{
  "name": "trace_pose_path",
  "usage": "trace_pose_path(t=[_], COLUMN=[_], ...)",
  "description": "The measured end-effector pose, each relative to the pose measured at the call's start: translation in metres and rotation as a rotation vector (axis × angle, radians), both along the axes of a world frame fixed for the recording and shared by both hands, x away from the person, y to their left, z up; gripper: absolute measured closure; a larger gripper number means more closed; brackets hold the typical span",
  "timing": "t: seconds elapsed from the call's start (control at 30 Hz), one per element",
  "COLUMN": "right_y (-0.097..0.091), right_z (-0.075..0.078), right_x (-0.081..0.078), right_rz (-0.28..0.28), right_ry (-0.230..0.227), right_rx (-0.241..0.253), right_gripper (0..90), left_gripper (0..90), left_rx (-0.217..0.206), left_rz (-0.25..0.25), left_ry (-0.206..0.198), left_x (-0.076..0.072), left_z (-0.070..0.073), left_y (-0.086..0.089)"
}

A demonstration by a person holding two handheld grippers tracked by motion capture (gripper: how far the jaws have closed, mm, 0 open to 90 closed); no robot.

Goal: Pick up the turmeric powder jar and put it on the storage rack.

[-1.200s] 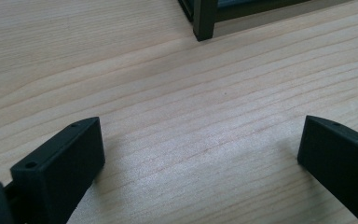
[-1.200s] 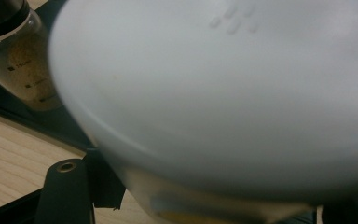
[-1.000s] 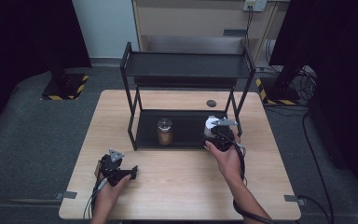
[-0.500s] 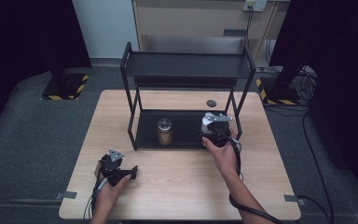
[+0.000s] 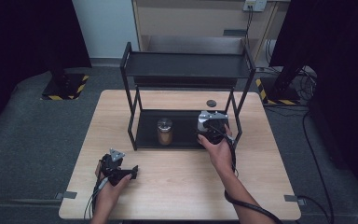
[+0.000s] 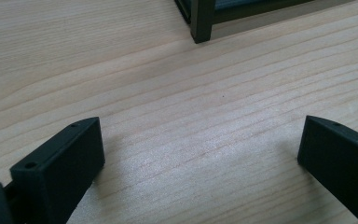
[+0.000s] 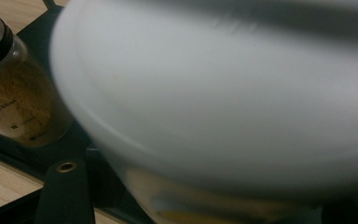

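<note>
Right of centre in the high view, the right gripper (image 5: 210, 125) sits at the front edge of the black metal two-tier rack (image 5: 185, 65), over the right part of its lower shelf. Its jaws are clamped on a white-lidded container (image 7: 223, 93), which looms huge and blurred across the right gripper view, the pale lid up top and something yellowish showing through at the bottom edge. One black jaw rises at lower left of that view, right against the container's side.

Just left of it stands a clear glass spice jar with a silver cap and brown powder inside (image 5: 164, 131), upright on the lower shelf at the frame's middle; in the right gripper view it peeks in at the far left.

Down at lower left of the high view, the left gripper (image 5: 121, 171) lies low over the light wooden table (image 5: 177, 186), well apart from the rack. Its jaws stand wide, nothing between them but bare wood grain.
</note>
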State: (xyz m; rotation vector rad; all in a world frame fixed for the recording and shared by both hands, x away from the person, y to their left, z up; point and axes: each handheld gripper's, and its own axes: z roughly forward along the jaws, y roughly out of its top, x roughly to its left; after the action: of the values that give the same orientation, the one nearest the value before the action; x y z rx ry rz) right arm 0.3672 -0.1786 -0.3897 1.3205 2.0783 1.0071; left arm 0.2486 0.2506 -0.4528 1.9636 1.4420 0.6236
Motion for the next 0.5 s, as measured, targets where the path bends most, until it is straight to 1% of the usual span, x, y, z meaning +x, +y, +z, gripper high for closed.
trace_pose_path(t=[0.5], right_y=[0.0010], right_z=[-0.0003], right_x=[0.0079], right_rz=[-0.008], right_ry=[-0.004], right_rx=[0.005], right_gripper=[31.9], left_gripper=[0.0], left_rx=[0.000], left_rz=[0.001], left_ry=[0.000], left_x=[0.0000], left_z=[0.0000], left_y=[-0.0001])
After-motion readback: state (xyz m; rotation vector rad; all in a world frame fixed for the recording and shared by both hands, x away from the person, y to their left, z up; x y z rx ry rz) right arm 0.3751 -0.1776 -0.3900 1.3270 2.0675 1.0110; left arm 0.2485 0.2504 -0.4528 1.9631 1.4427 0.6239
